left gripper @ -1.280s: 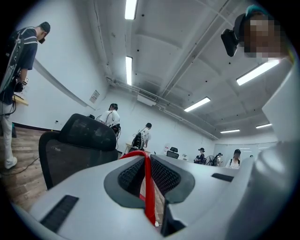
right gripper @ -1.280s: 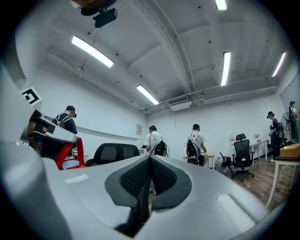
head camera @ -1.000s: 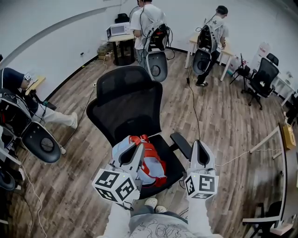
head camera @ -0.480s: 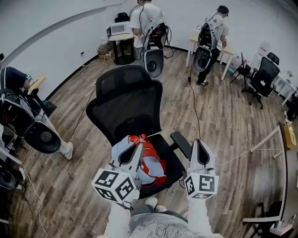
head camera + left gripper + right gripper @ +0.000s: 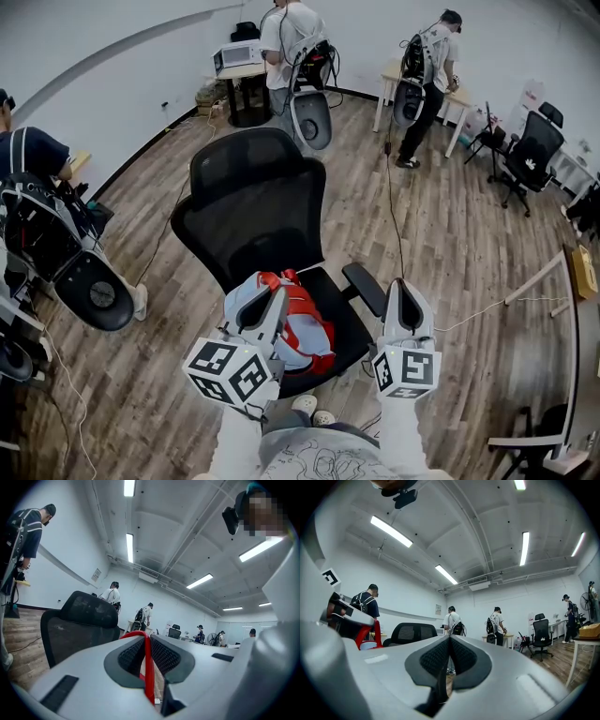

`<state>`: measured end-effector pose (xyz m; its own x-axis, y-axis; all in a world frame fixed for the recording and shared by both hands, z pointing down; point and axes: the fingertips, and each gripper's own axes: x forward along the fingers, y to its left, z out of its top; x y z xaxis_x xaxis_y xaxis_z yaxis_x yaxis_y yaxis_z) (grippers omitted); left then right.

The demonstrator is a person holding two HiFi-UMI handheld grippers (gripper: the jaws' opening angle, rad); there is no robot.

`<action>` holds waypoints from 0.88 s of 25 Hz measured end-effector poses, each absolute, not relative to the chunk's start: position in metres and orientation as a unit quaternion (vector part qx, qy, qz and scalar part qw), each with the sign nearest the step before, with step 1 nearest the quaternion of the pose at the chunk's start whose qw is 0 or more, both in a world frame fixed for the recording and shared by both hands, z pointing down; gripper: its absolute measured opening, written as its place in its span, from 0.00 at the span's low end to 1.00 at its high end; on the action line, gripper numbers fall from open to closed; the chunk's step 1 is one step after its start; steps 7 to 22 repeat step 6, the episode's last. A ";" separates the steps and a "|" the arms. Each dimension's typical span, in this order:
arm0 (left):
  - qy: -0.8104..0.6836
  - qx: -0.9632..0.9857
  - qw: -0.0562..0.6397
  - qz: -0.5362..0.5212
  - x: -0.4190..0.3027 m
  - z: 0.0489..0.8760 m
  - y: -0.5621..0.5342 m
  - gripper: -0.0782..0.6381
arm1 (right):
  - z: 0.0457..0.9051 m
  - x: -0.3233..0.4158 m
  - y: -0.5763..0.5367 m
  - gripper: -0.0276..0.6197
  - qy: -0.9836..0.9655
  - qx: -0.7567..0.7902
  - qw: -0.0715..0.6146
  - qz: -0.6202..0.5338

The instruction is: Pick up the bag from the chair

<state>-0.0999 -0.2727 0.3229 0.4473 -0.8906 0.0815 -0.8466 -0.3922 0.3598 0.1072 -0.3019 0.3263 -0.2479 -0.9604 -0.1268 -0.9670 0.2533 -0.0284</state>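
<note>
A light-blue and red bag (image 5: 302, 328) rests on the seat of a black mesh office chair (image 5: 251, 202). My left gripper (image 5: 277, 296) is over the bag, and its jaws are shut on the bag's red strap (image 5: 148, 670), which runs up between the black pads in the left gripper view. My right gripper (image 5: 403, 289) hovers to the right of the seat, near the chair's right armrest (image 5: 364, 289). Its jaws are shut with nothing between them. In the right gripper view the red strap (image 5: 365, 634) and the chair back (image 5: 412, 632) show at the left.
Wooden floor surrounds the chair. Two people with backpacks stand at tables (image 5: 422, 89) along the far wall. Another person (image 5: 37, 187) with gear stands at the left. A second office chair (image 5: 527, 155) is at the far right, and a cable (image 5: 392, 202) runs across the floor.
Both grippers and the bag have stayed put. The people at the back and at the left have shifted, and the chair back has turned slightly left.
</note>
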 end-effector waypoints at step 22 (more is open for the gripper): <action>-0.518 0.836 0.173 -0.057 -0.096 0.326 -0.273 0.17 | 0.330 0.108 -0.303 0.06 0.789 -0.611 0.061 0.027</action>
